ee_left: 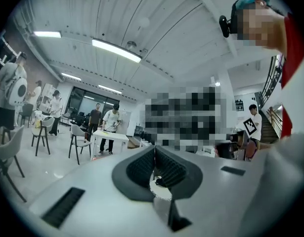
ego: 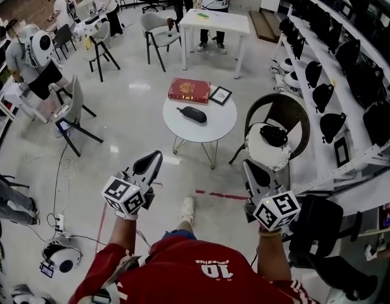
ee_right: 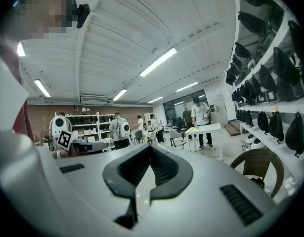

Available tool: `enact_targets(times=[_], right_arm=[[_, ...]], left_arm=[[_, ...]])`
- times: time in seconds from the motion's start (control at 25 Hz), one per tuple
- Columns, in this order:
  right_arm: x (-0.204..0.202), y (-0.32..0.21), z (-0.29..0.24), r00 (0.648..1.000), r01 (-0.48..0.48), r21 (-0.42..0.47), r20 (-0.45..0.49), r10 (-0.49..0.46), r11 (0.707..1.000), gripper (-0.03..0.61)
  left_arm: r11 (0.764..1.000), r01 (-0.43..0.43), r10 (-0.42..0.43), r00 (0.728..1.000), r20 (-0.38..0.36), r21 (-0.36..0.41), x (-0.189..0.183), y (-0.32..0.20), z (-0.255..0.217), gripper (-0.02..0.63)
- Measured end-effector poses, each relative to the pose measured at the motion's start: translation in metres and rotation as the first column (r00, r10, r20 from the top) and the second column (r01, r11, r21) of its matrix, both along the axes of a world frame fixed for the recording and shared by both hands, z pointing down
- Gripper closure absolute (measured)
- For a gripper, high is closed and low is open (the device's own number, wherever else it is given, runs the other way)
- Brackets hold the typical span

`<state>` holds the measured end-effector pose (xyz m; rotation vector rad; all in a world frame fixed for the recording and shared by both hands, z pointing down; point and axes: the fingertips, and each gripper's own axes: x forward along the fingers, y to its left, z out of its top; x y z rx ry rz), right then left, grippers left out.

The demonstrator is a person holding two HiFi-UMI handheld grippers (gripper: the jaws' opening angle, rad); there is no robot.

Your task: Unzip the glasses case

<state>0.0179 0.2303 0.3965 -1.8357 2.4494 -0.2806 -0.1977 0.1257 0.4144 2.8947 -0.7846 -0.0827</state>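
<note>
In the head view a dark oval glasses case [ego: 191,114] lies zipped on a small round white table [ego: 210,132], some way ahead of both grippers. Beside it lie a red book [ego: 189,90] and a small black picture frame [ego: 220,95]. My left gripper [ego: 155,157] is held level at the lower left and points toward the table, its jaws shut and empty [ee_left: 154,148]. My right gripper [ego: 248,165] sits level at the lower right, its pads also meeting at the tip [ee_right: 151,147] with nothing between them. Neither gripper touches the case.
A dark wicker chair [ego: 290,109] with a white cushion stands right of the round table. Shelves of black bags [ego: 347,62] line the right wall. A white rectangular table [ego: 215,23], grey chairs [ego: 158,37] and several people stand further back. Cables and a small white robot [ego: 58,257] lie on the floor at left.
</note>
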Motion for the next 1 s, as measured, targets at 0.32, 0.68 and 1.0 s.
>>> enact_targets(times=[0.32, 0.68, 1.0], right_arm=[[0.014, -0.084, -0.006, 0.999, -0.021, -0.013, -0.039, 0.021, 1.000, 0.565], [0.019, -0.166, -0.014, 0.997, -0.018, -0.030, -0.077, 0.016, 0.999, 0.565], [0.028, -0.236, -0.022, 0.994, -0.037, -0.030, -0.103, 0.034, 0.999, 0.565]], left_arm=[[1.000, 0.014, -0.014, 1.000, -0.007, -0.026, 0.017, -0.083, -0.005, 0.604], [0.990, -0.017, 0.001, 0.994, -0.111, -0.139, 0.022, -0.168, 0.006, 0.604], [0.988, -0.041, 0.024, 0.993, -0.117, -0.151, 0.038, -0.248, 0.010, 0.604]])
